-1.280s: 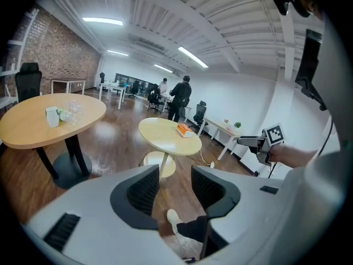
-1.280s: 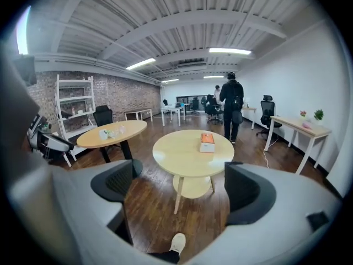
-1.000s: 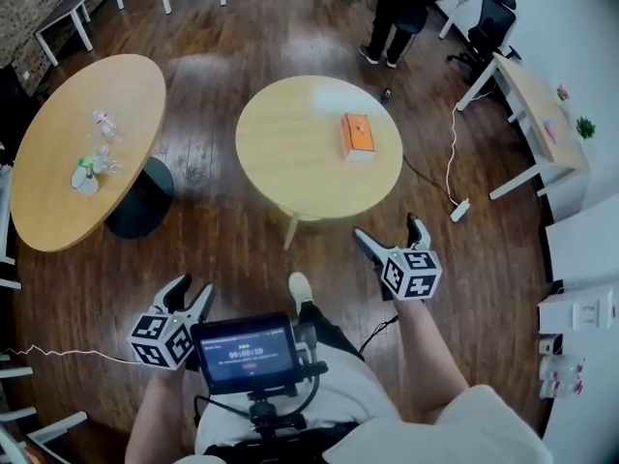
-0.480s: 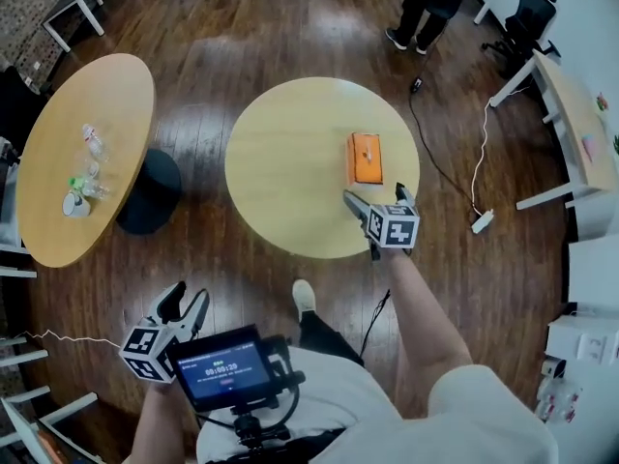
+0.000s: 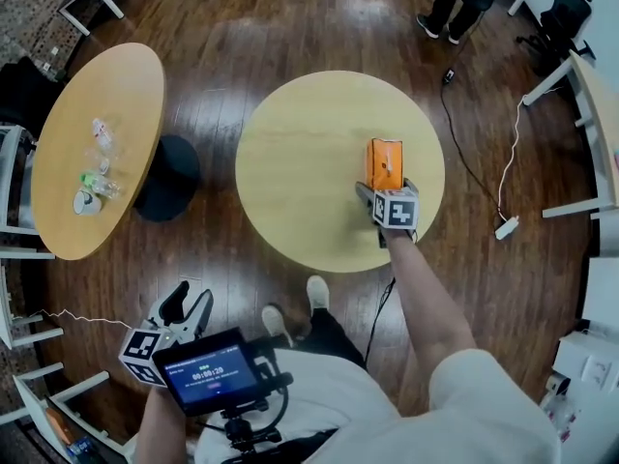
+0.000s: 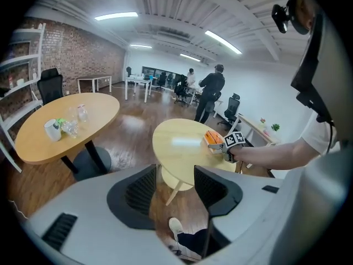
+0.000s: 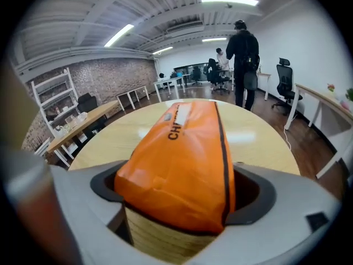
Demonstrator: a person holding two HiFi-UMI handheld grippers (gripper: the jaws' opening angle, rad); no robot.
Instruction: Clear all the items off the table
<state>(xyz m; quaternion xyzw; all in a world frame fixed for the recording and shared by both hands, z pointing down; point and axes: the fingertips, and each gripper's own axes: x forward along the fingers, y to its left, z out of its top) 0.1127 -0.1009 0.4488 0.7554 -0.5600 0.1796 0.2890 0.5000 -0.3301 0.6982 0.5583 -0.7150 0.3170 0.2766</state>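
Pack [image 5: 384,162], orange with dark print on top, lies on the round table [image 5: 300,162], on its right part in the head view, not far from the rim nearest the person. Right gripper [image 5: 386,188] is at the pack's near end, arm stretched out over the table. Its jaws have just been closing, and in the right gripper view the pack [image 7: 185,159] fills the gap between them, its creased sides against both pads. Left gripper [image 5: 189,304] is held low over the wooden floor, well apart from the table on the person's side. Its jaws stand apart with nothing between them, only floor and a shoe showing in the gap [image 6: 175,189]. Second table [image 5: 68,191], left of the round one, carries bottles and a cup.
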